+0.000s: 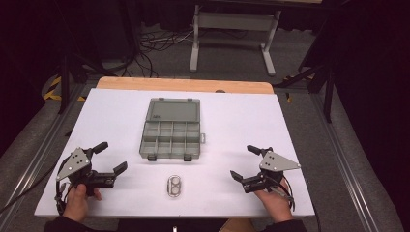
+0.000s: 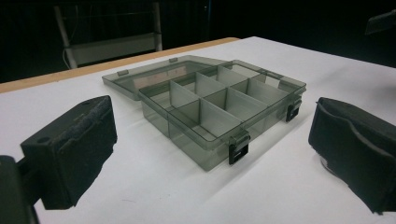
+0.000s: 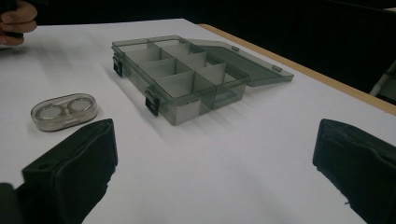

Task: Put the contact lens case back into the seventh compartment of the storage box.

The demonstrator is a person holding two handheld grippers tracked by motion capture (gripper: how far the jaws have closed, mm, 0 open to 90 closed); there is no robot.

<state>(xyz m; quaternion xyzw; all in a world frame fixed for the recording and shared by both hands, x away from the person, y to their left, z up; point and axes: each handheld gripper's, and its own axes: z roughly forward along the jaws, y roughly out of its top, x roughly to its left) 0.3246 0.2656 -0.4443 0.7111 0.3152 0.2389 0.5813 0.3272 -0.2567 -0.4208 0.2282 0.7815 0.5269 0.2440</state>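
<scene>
Nearest me, both hands rest at the desk's (image 1: pixel 232 121) near edge, one toward each near corner, and I hold the left tongs (image 1: pixel 110 157) and the right tongs (image 1: pixel 242 162) low and roughly level, each pointing in toward the middle. Both sets of tongs are spread wide with nothing between the pads, so I judge this as the opening stance before any pick. Between them, close to the near edge, lies the small clear lens case (image 1: pixel 174 186), shut and flat, apart from either gripper. Farther in, around the desk's centre, sits the grey compartment box (image 1: pixel 170 140) with its lid laid open toward the far edge, the cells looking empty. My next move, I reckon, is to bring one gripper over the case, square the pads across its narrow sides, then close gently
</scene>
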